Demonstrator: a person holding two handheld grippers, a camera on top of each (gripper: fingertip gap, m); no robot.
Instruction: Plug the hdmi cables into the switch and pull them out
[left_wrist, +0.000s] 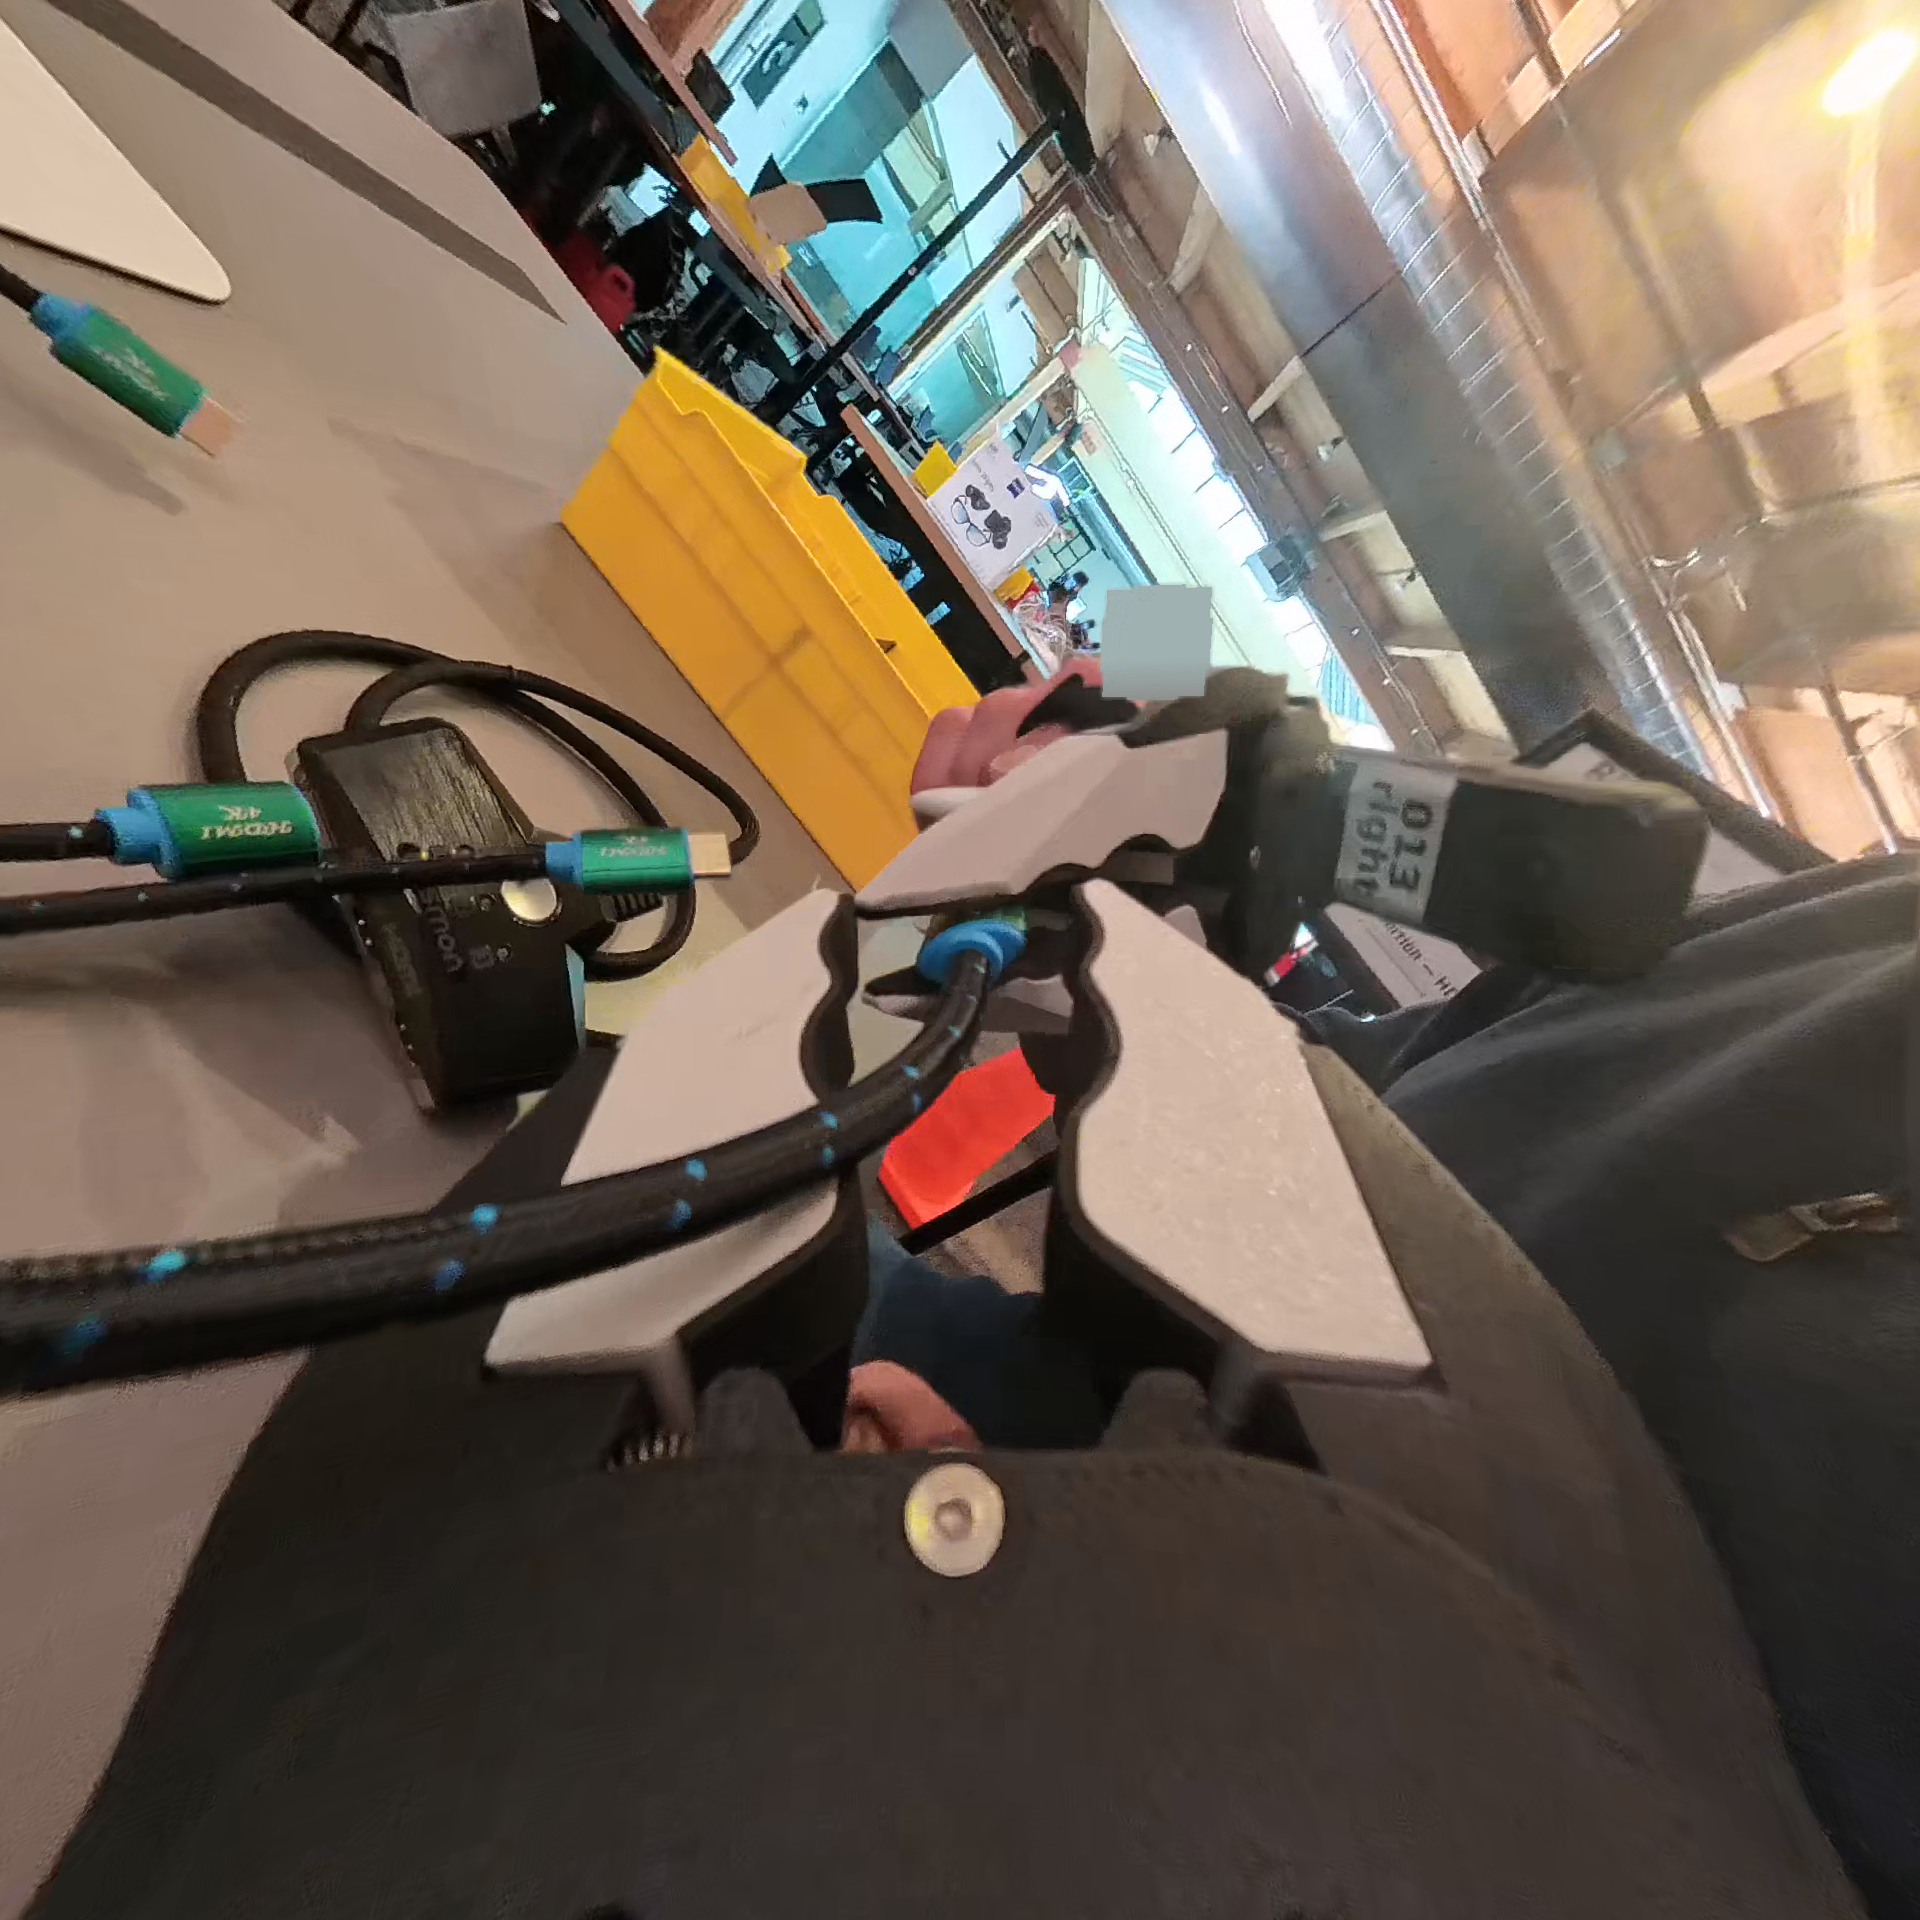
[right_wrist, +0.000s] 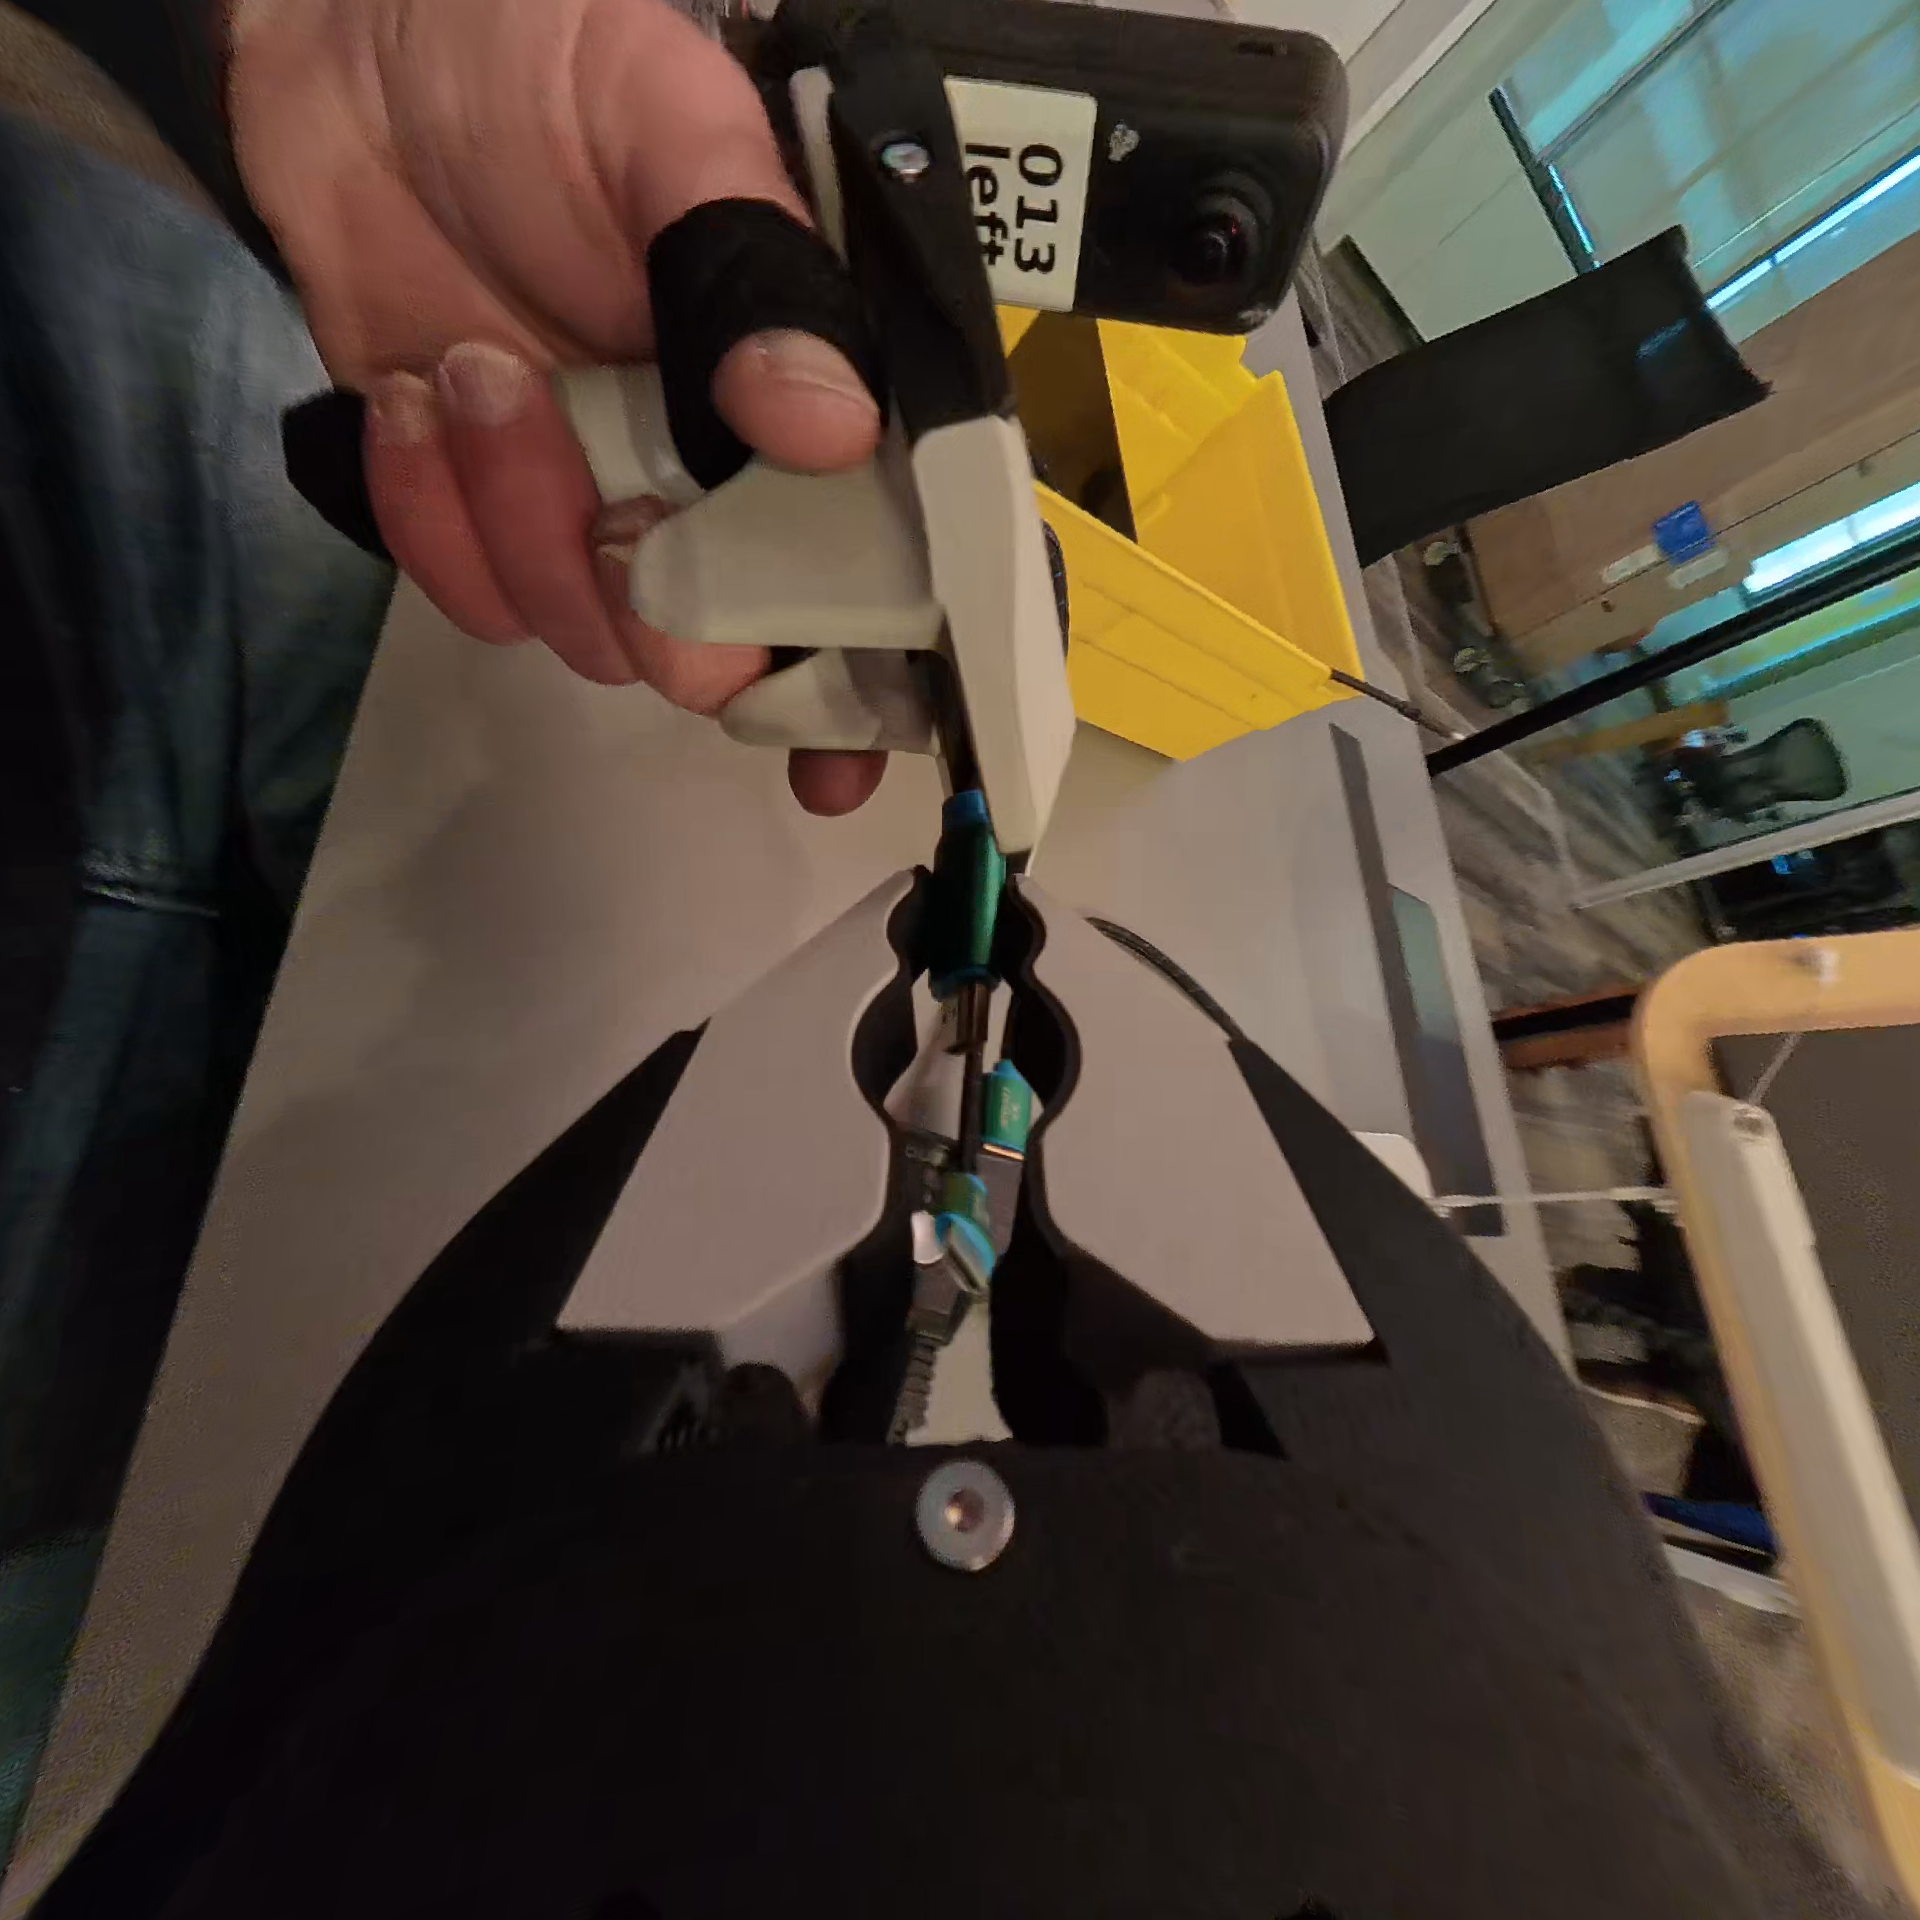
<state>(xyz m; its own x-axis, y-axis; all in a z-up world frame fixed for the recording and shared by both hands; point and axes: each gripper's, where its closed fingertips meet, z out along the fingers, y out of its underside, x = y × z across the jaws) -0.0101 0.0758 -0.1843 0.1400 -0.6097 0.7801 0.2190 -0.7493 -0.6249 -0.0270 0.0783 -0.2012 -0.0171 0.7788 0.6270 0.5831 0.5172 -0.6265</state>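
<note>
Two grippers meet on one plug (right_wrist: 975, 920) off the table's front edge: right gripper (right_wrist: 966, 883) pinched shut on its green shell, left gripper (left_wrist: 961, 940) closed narrow around the same cable (left_wrist: 582, 1216) just behind the blue collar. Switch (left_wrist: 447, 904) sits well apart on the grey table (left_wrist: 436, 499), one plug (left_wrist: 223, 828) in it, another (left_wrist: 634, 859) resting loose across it, a fourth (left_wrist: 135, 376) farther off. Risk: double grip twists the plug, or the taut cable drags the light switch. Yellow bin (left_wrist: 748, 644) behind; workshop windows and ducting beyond.
</note>
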